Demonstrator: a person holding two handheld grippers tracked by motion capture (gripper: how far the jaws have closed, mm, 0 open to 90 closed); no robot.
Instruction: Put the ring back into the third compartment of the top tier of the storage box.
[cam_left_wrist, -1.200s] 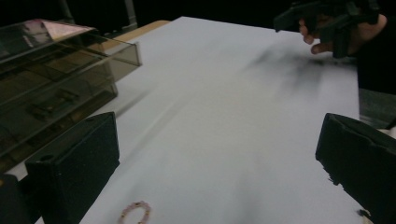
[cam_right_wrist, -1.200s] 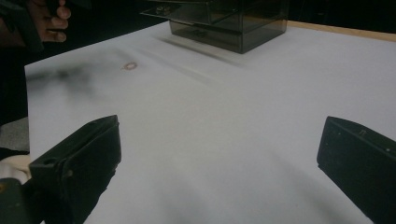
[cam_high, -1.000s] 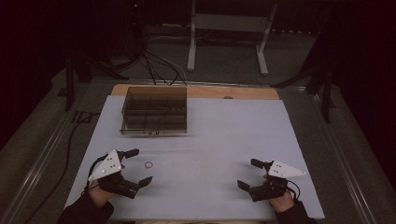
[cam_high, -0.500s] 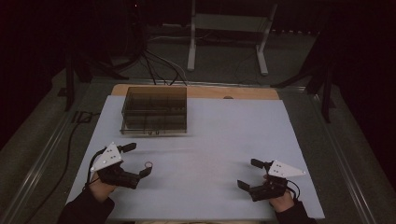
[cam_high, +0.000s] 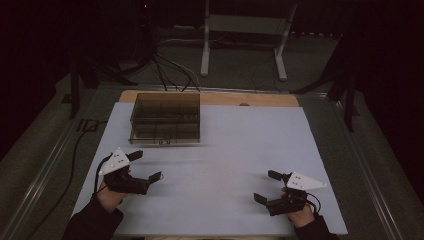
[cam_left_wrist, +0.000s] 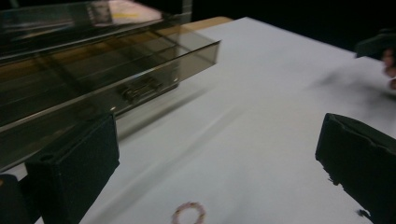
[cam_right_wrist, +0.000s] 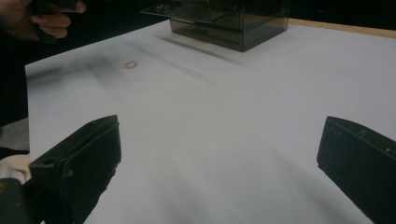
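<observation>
Both grippers sat near the front edge of the white table (cam_high: 235, 145), and the left gripper (cam_high: 146, 166) had its fingers (cam_left_wrist: 74, 172) spread wide with nothing between them, a small pinkish ring (cam_left_wrist: 188, 214) lying on the table just ahead of them. The right gripper (cam_high: 266, 186) was the same deal, fingers (cam_right_wrist: 79, 163) wide apart, gripping nothing and touching nothing. Farther back on the left, the smoky clear drawer box (cam_high: 166, 117) stood well apart from both.
</observation>
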